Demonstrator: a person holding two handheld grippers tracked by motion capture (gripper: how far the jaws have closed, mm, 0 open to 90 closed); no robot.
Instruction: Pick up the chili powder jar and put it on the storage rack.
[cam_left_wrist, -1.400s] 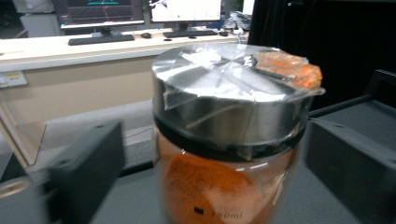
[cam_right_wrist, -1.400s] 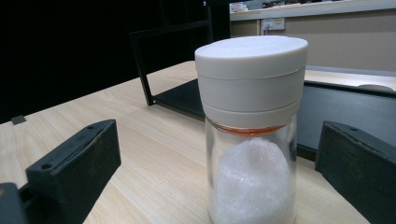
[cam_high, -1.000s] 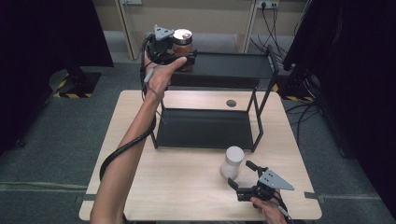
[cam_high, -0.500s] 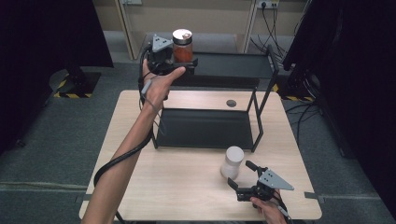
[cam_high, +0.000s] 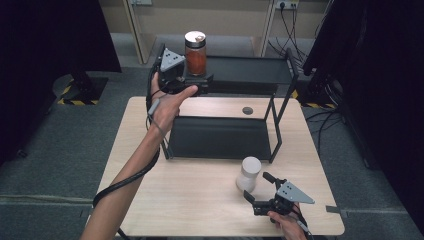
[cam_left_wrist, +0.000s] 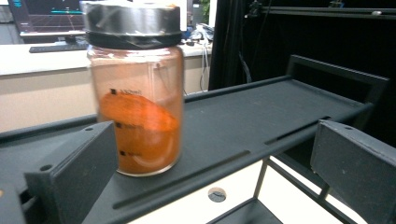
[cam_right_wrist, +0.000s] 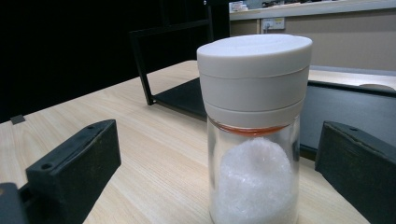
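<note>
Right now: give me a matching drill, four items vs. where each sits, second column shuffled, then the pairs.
Items
1. orange-powder jar
2. white-lidded jar
3. left gripper
4. right gripper

Places
A. low over the table's near edge, jaws apart, facing a jar
B. on the rack's top shelf
C. on the wooden table, in front of the rack
D. raised at the top shelf's front edge, jaws apart

Pairs: 1-B, 2-C, 3-D, 4-A

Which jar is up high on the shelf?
The jar with orange powder and a dark lid stands on the black rack's top shelf. The white-lidded jar stands down on the table.
</note>
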